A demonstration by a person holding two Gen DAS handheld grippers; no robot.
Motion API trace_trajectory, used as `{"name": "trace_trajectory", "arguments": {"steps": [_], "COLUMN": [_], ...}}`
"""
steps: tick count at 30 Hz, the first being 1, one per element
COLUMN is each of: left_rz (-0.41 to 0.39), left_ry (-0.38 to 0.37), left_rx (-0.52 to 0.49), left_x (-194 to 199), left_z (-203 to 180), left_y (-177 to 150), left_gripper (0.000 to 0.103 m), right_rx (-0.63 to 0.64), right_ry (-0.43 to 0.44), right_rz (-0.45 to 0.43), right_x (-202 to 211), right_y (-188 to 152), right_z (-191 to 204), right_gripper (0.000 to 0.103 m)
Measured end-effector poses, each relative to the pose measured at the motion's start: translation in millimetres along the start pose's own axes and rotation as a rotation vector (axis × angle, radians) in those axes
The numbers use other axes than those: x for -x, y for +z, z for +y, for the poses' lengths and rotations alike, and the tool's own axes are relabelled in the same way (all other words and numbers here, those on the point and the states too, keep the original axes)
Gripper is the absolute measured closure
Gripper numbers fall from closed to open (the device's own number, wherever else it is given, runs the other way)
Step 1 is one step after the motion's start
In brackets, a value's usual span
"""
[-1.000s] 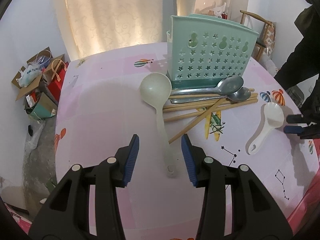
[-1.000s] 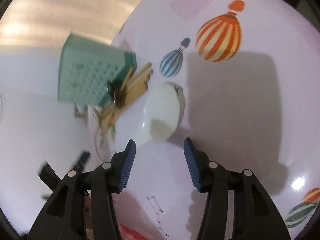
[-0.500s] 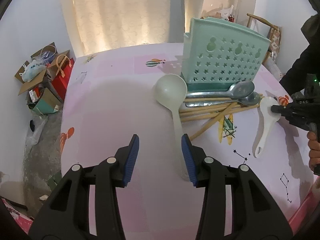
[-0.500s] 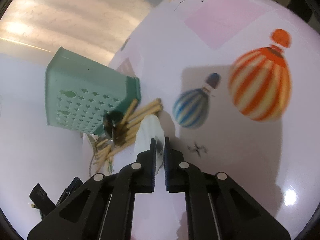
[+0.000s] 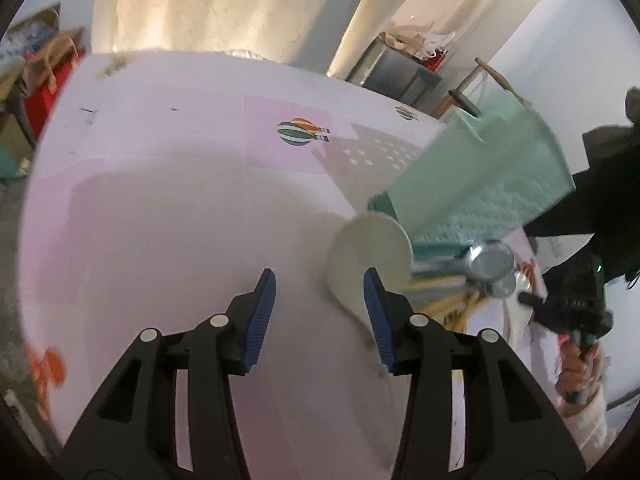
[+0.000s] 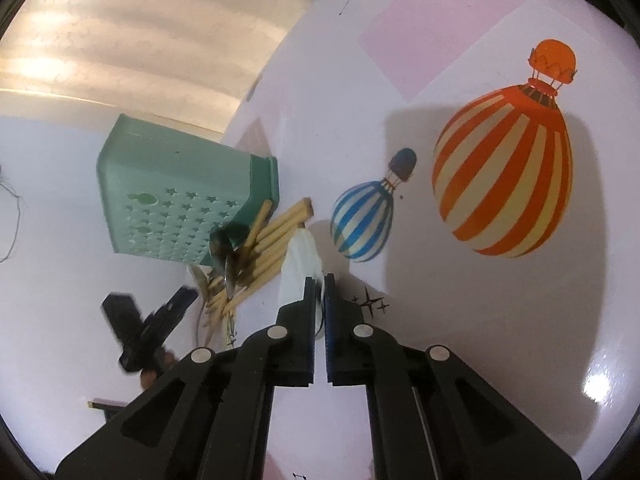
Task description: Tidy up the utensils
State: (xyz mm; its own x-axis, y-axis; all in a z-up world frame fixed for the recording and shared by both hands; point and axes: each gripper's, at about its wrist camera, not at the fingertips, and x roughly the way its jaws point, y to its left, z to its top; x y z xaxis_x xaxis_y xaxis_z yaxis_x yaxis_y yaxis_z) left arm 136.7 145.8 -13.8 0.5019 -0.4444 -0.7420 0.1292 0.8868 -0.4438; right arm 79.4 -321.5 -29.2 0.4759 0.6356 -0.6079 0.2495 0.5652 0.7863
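My right gripper [image 6: 319,292] is shut on the white rice spoon [image 6: 300,264], whose bowl sticks out past the fingertips above the table. Beside it lie wooden chopsticks [image 6: 272,248] and metal spoons [image 6: 226,242] in front of the green star-holed utensil holder [image 6: 176,200]. My left gripper [image 5: 320,312] is open and empty above the pink table. The pale ladle [image 5: 368,256] lies just right of its right finger, its bowl near the holder [image 5: 492,168]. Metal spoons [image 5: 490,266] and chopsticks [image 5: 452,300] lie behind it. The right gripper [image 5: 572,300] shows at the far right.
The table [image 5: 180,200] has a pink cloth with balloon prints [image 6: 504,176]. Boxes and bags [image 5: 36,64] stand on the floor at the left. A dark cabinet [image 5: 400,76] and a chair stand behind the table. The left gripper [image 6: 148,324] shows in the right wrist view.
My right gripper has closed on the rice spoon and lifted it. My left gripper has moved forward and swung left, so the ladle now lies to its right.
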Motion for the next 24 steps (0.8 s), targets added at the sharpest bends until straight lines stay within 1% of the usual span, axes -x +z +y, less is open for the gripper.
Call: {"name": "trace_trajectory", "arguments": {"steps": [3, 5, 6, 8, 9, 11, 12, 14, 19, 21, 24], "left_rz": [-0.023, -0.023, -0.016, 0.004, 0.016, 0.034, 0.041, 0.044, 0.007, -0.012, -0.059], "left_ry": [-0.063, -0.063, -0.069, -0.079, -0.084, -0.093, -0.096, -0.079, 0.012, 0.065, 0.098], "left_rx": [0.065, 0.056, 0.048, 0.027, 0.012, 0.003, 0.002, 0.01, 0.042, 0.025, 0.02], "left_x": [-10.1, -16.2, -19.1, -24.8, -27.0, -30.1, -31.0, -26.1, -9.9, 1.5, 32.6], "left_z": [11.0, 9.8, 8.8, 5.6, 2.4, -1.3, -3.7, -5.9, -5.6, -6.7, -6.9], "left_y": [12.8, 15.0, 15.5, 14.2, 11.7, 8.7, 6.9, 4.2, 0.7, -0.9, -1.4], "left_gripper": [0.063, 0.073, 0.075, 0.087, 0.089, 0.097, 0.097, 0.099, 0.102, 0.102, 0.102], "right_rx": [0.011, 0.008, 0.006, 0.006, 0.008, 0.012, 0.013, 0.016, 0.025, 0.026, 0.038], "right_ry": [0.0, 0.0, 0.001, 0.001, -0.001, -0.006, -0.009, -0.017, -0.036, -0.029, -0.037], "right_rz": [0.007, 0.007, 0.006, 0.005, 0.005, 0.005, 0.005, 0.003, -0.012, -0.012, -0.033], "right_x": [-3.0, -3.2, -3.7, -4.4, -6.2, -3.9, -4.3, -3.6, -0.3, 0.8, 5.1], "right_y": [3.5, 1.4, 1.2, 0.5, -0.2, -0.9, -0.8, -0.8, -5.2, -8.0, -11.2], "right_z": [0.9, 1.3, 1.7, 2.0, 2.5, 2.3, 3.0, 4.6, 9.8, 11.6, 14.4], "right_gripper": [0.099, 0.099, 0.099, 0.099, 0.099, 0.099, 0.099, 0.099, 0.099, 0.099, 0.099]}}
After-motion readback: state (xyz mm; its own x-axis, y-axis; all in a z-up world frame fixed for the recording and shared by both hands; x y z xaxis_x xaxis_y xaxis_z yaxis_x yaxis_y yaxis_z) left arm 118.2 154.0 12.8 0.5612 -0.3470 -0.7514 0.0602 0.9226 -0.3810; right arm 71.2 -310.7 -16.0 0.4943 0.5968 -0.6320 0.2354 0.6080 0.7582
